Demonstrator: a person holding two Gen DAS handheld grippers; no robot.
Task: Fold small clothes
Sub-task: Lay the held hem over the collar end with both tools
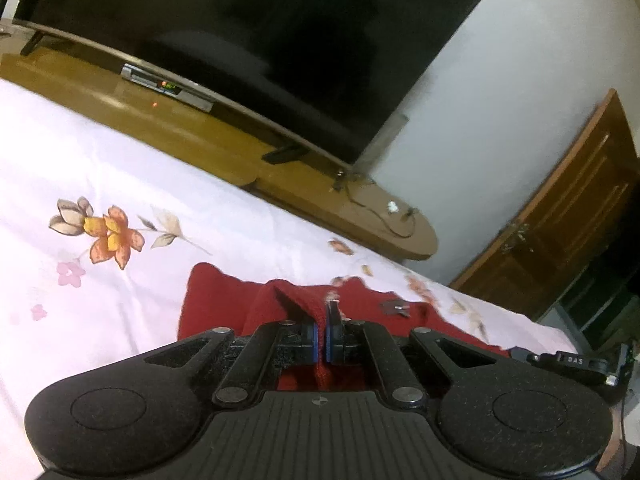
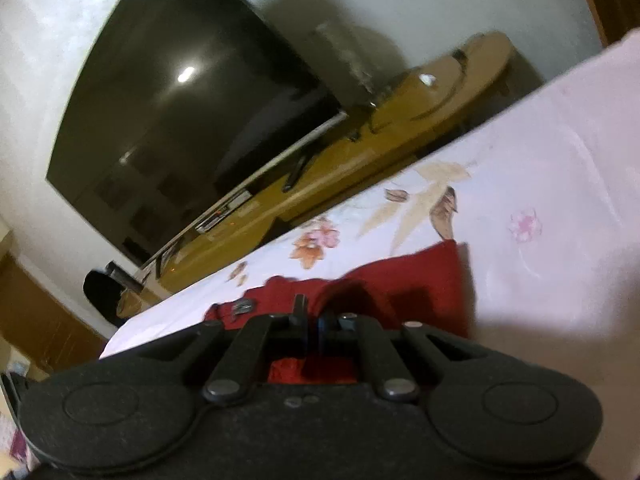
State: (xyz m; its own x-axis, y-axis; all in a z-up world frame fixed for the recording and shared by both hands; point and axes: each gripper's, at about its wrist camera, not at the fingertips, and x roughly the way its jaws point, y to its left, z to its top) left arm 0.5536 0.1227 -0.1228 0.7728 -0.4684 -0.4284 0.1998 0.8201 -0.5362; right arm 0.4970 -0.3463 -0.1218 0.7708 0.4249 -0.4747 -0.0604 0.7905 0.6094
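Left wrist view: my left tool [image 1: 323,330] is pinched shut on a ridge of the red knitted garment [image 1: 216,300], which lies low in the frame on the white floral bedsheet [image 1: 120,168]. A thin pinch could slip free.

Right wrist view: my right tool [image 2: 314,322] is clamped on another fold of that garment [image 2: 400,280], lower centre. Uneven pulling could skew the fold.

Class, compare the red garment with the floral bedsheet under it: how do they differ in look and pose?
The red garment is plain, dark red; the floral bedsheet is pale with printed flowers. The garment is bunched, its edge lifted off the bed; the bedsheet lies spread flat. The garment covers only a small patch; the bedsheet stretches well beyond it on the sides in view. Both are cloth.
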